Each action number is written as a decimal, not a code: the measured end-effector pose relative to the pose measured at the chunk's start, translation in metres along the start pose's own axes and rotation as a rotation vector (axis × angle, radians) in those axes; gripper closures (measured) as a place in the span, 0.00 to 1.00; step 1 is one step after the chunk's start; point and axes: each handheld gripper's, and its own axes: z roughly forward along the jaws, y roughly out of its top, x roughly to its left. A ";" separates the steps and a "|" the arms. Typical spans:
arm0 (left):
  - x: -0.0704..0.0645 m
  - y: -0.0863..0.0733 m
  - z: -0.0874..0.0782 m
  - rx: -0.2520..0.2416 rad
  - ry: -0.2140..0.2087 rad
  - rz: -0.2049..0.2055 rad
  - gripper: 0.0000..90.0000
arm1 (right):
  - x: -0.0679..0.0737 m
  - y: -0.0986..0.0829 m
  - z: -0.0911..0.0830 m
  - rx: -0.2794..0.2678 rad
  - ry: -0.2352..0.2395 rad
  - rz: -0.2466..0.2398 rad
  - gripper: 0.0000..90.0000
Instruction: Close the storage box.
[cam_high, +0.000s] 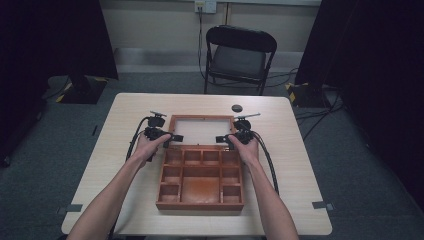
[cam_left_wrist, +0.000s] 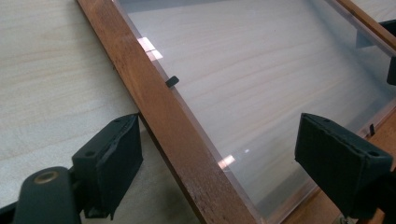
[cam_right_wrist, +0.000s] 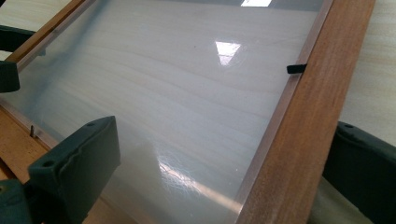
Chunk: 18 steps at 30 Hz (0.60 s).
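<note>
1. Both forearms reach in from the near edge, one each side of the wooden box (cam_high: 200, 180) on the table (cam_high: 295, 150).
2. Box tray lies flat, compartments up, its long axis running away from the person.
3. Glass lid (cam_high: 202, 131) lies folded back beyond the tray, between the grippers.
4. Left gripper (cam_high: 170, 138): jaws spread wide, straddling the lid's side rail (cam_left_wrist: 173, 126), not pinching.
5. Right gripper (cam_high: 223, 139): jaws likewise parted around the opposite rail (cam_right_wrist: 303, 126).

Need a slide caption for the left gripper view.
Left tool, open, straddles the wooden frame of the box's clear-paned lid lying on the table.
</note>
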 end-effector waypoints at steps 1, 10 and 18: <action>0.000 0.000 0.000 -0.004 0.000 -0.004 0.16 | 0.000 0.000 0.000 0.000 0.000 0.002 0.01; 0.001 -0.001 0.004 -0.013 -0.022 -0.024 0.13 | -0.003 -0.001 -0.007 -0.036 -0.008 0.005 0.11; -0.004 0.003 -0.001 -0.038 -0.025 0.021 0.17 | 0.002 0.002 -0.018 -0.087 -0.058 -0.025 0.22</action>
